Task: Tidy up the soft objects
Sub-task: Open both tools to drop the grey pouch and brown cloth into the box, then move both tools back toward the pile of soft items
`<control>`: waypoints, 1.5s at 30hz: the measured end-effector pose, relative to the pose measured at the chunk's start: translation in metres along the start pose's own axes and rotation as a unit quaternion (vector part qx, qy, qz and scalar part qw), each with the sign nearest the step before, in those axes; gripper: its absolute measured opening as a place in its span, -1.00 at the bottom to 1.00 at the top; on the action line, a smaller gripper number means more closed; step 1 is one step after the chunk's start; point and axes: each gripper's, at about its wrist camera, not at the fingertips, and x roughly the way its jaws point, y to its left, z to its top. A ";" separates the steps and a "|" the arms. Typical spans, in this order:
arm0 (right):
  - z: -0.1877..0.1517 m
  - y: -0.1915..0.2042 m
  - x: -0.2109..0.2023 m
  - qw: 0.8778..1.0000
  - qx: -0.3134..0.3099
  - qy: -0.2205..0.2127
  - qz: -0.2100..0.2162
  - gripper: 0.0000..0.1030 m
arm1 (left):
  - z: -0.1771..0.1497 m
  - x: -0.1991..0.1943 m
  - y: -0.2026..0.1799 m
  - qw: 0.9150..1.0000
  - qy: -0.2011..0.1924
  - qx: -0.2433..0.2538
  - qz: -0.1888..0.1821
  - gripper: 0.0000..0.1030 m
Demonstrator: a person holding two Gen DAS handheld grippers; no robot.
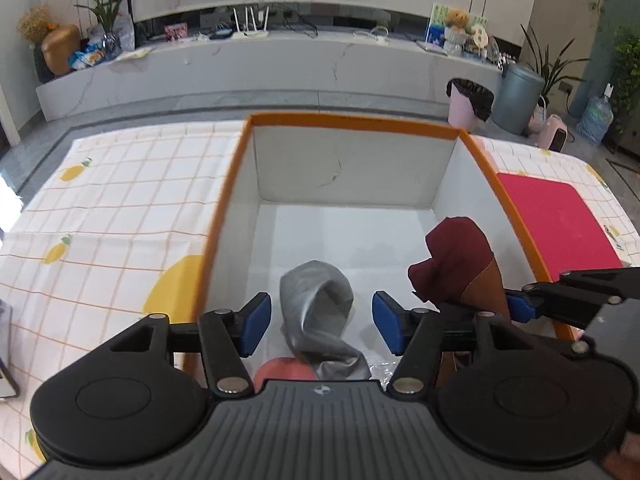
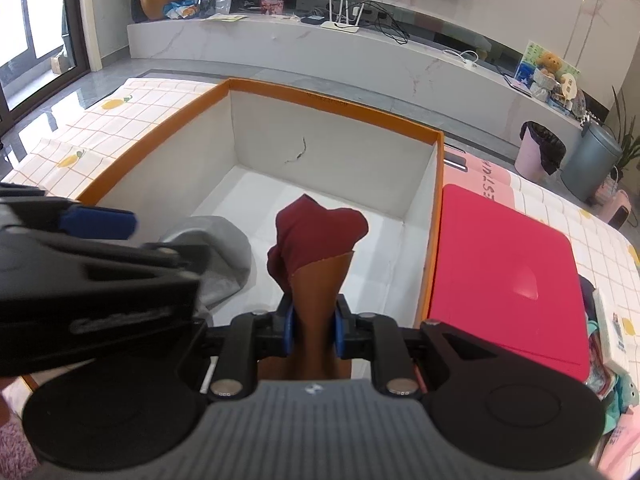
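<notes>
An orange-rimmed white box (image 1: 452, 133) stands on the table; it also shows in the right wrist view (image 2: 332, 103). A rolled grey cloth (image 1: 320, 312) lies inside it near the front, between the blue pads of my open left gripper (image 1: 320, 326), untouched by them. My right gripper (image 2: 313, 330) is shut on a maroon and brown cloth (image 2: 316, 240) and holds it over the box's right side. That cloth (image 1: 460, 264) and the right gripper (image 1: 520, 306) show in the left wrist view. The grey cloth (image 2: 224, 248) lies left of it.
A red lid or mat (image 2: 504, 272) lies right of the box on the lemon-print tablecloth (image 1: 100, 208). A pink item (image 1: 284, 370) lies under the grey cloth. Soft items (image 2: 612, 380) lie at the far right. Bins (image 1: 516, 96) stand on the floor beyond.
</notes>
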 end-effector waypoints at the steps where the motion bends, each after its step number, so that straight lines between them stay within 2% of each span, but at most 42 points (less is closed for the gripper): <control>1: 0.000 0.001 0.000 1.000 0.001 0.000 -0.002 -0.67 | 0.001 -0.003 0.002 1.000 -0.003 -0.004 -0.002 0.34; 8: 0.001 0.004 -0.002 1.000 0.005 -0.002 -0.012 -0.64 | 0.005 -0.011 0.014 0.999 -0.020 -0.033 -0.009 0.35; 9: 0.001 0.005 -0.002 1.000 0.004 -0.002 -0.013 -0.56 | 0.006 -0.009 0.015 0.999 -0.018 -0.031 -0.007 0.35; 10: 0.001 0.006 -0.001 1.000 0.002 0.000 -0.014 -0.42 | 0.005 -0.007 0.016 0.999 -0.015 -0.030 -0.003 0.35; 11: 0.001 0.007 -0.001 1.000 0.000 0.000 -0.017 -0.18 | 0.005 -0.005 0.018 0.999 -0.012 -0.033 0.001 0.35; 12: 0.002 0.008 -0.001 1.000 -0.004 -0.002 -0.018 -0.08 | 0.006 -0.004 0.020 0.999 -0.010 -0.037 0.005 0.35; 15: 0.003 0.012 -0.003 0.999 -0.012 -0.012 -0.027 0.05 | 0.004 -0.005 0.027 0.999 -0.012 -0.048 0.002 0.35; 17: 0.003 0.014 -0.005 0.999 -0.019 -0.015 -0.028 0.36 | 0.004 -0.006 0.028 0.999 -0.012 -0.052 -0.002 0.35; 19: 0.003 0.015 -0.007 0.999 -0.022 -0.020 -0.026 0.43 | 0.003 -0.006 0.028 0.999 -0.012 -0.049 -0.001 0.35; 23: 0.003 0.018 -0.018 0.998 -0.030 -0.043 -0.023 0.80 | 0.003 -0.006 0.027 0.999 -0.012 -0.046 0.001 0.35; 27: 0.004 0.022 -0.023 0.998 -0.035 -0.047 -0.020 0.82 | 0.002 -0.007 0.027 0.999 -0.013 -0.048 0.001 0.35; 32: 0.002 0.027 -0.028 0.996 -0.039 -0.062 -0.044 0.89 | 0.001 -0.006 0.028 0.998 -0.016 -0.053 -0.003 0.35; 36: 0.002 0.028 -0.030 0.996 -0.041 -0.063 -0.044 0.90 | 0.001 -0.006 0.028 0.999 -0.015 -0.050 -0.001 0.35; 45: 0.006 0.012 -0.039 0.997 0.004 -0.068 -0.038 0.90 | 0.005 -0.013 0.030 0.997 -0.027 -0.067 -0.010 0.35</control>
